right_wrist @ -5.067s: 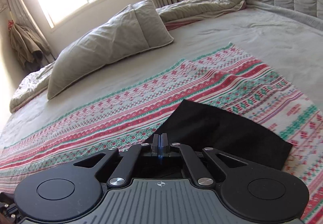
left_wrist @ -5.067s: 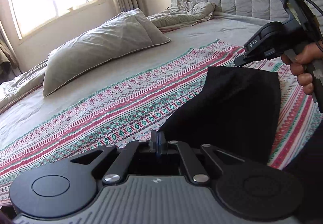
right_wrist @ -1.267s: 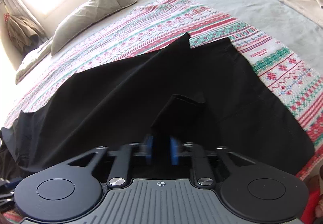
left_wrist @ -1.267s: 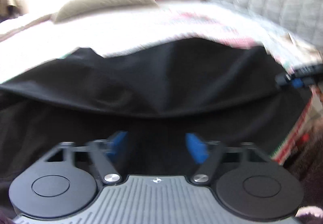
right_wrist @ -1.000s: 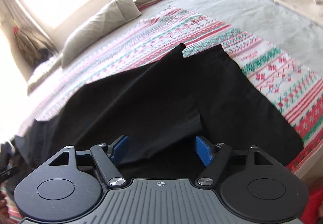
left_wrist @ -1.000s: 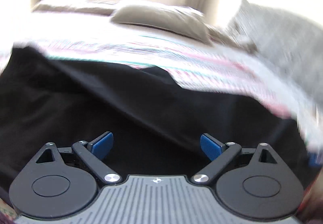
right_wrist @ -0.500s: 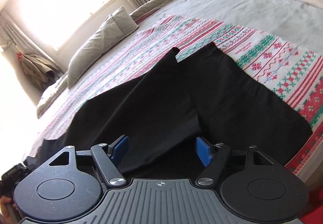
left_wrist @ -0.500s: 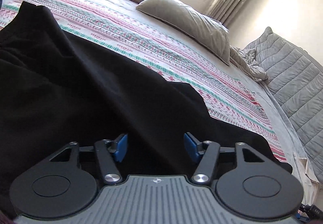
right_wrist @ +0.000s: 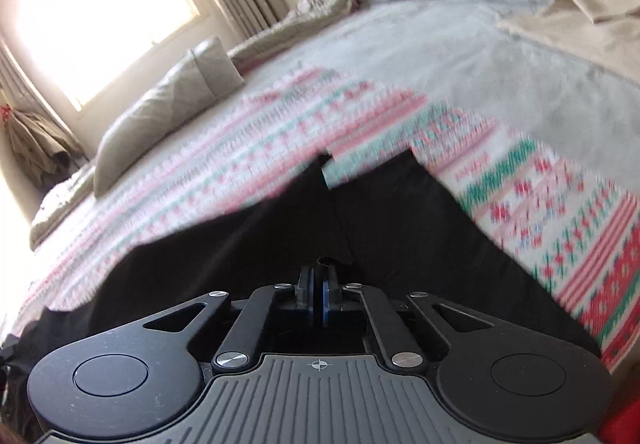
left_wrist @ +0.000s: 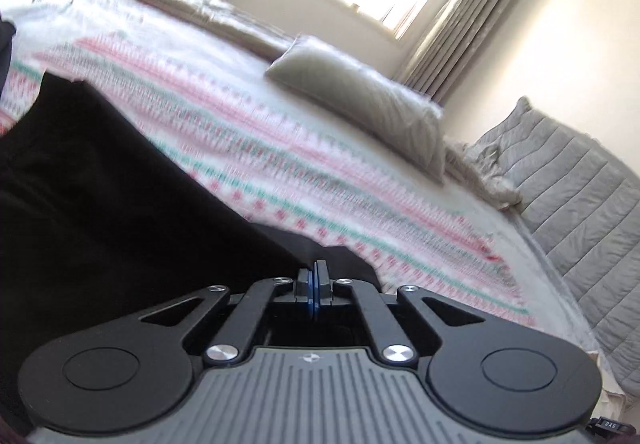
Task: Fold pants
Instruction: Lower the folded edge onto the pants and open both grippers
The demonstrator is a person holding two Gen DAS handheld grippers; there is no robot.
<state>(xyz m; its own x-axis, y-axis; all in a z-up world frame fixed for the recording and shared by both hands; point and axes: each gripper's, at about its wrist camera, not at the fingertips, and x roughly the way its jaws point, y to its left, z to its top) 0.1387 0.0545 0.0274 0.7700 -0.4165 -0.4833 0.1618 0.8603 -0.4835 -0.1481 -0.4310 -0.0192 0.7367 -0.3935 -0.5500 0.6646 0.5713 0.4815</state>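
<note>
Black cloth fills the space ahead of both tools: the pants (right_wrist: pixel 248 264) lie spread on the striped blanket (left_wrist: pixel 320 172) across the bed (right_wrist: pixel 400 56). Your left hand-held gripper (left_wrist: pixel 315 276) has its blue pads pressed together at the edge of the cloth, though whether a fold sits between them is hard to make out. Your right hand-held gripper (right_wrist: pixel 320 280) is clamped on a small bunch of the pants, which pokes up above its pads. Both views are smeared, and the near part of the pants is hidden behind the tool bodies.
</note>
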